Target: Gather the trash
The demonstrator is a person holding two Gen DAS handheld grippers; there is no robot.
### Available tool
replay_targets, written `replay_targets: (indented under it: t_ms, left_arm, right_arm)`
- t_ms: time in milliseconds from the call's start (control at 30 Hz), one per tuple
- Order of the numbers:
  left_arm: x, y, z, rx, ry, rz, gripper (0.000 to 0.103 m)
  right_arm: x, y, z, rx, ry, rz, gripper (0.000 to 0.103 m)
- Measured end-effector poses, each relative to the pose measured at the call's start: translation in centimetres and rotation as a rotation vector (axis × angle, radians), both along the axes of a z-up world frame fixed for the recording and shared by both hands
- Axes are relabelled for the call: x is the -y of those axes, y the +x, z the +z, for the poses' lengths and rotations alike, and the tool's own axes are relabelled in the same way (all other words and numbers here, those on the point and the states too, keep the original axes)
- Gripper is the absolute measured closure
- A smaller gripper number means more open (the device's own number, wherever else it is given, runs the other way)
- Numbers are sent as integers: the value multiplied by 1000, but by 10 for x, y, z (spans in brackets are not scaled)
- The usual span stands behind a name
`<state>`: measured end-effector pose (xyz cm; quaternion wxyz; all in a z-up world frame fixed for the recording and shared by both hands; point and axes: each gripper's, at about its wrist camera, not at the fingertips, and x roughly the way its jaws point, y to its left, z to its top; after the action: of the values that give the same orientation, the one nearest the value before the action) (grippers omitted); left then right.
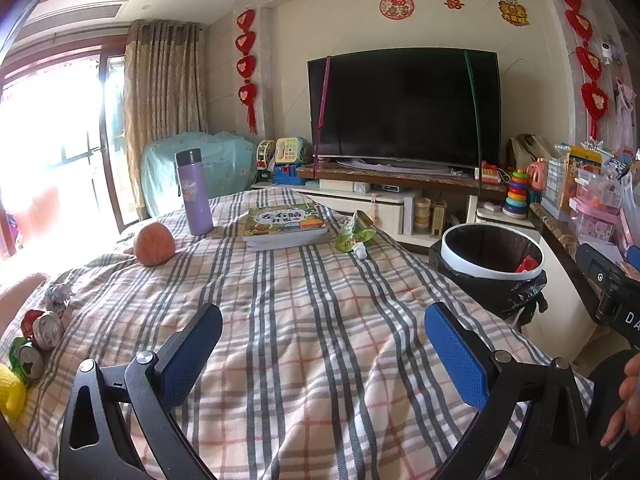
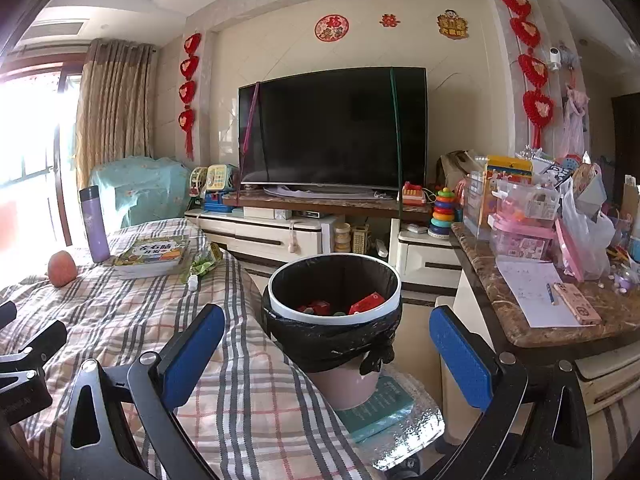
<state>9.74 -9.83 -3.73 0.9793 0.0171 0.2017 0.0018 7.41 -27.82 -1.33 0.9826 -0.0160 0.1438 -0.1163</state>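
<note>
Tongs, two pairs, mine. My left gripper [image 1: 323,350] has its blue pads spread wide over the plaid cloth [image 1: 312,320], nothing between them. My right gripper [image 2: 327,354] is likewise spread and carrying nothing, framing the trash bin [image 2: 335,312] beside the cloth's edge.

Trash still on the cloth:
- Green snack pouch [image 1: 355,231], crumpled, lying just right of the book [image 1: 285,227]; its long axis runs from far right to near left, with the white cap [image 1: 361,250] pointing toward me. Print on it too small to read.
- Two cans [image 1: 38,344] at the far left edge, lying on their sides with their ends facing me; the nearer, green one shows its opened top. Bodies mostly hidden by lens curve.
- Foil ball [image 1: 58,297], crumpled, behind the cans.
- Yellow item [image 1: 11,394], cut off by the frame edge; I cannot tell what it is.

Bin: round, white rim, black liner folded over the outside, pink base. Red packets [image 2: 366,303] lie inside; other contents are too dark to make out.

Other items on the cloth: purple flask [image 1: 194,192], upright; apple [image 1: 154,244], left of the book.
</note>
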Motion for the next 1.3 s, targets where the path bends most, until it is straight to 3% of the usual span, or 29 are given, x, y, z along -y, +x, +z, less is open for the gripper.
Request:
replay_targets:
  t_ms: [1300]
  left_arm:
    - [-1,0,0,-1,-1,1,1]
  right_arm:
    - [-5,1,-1,-6,24,21,0]
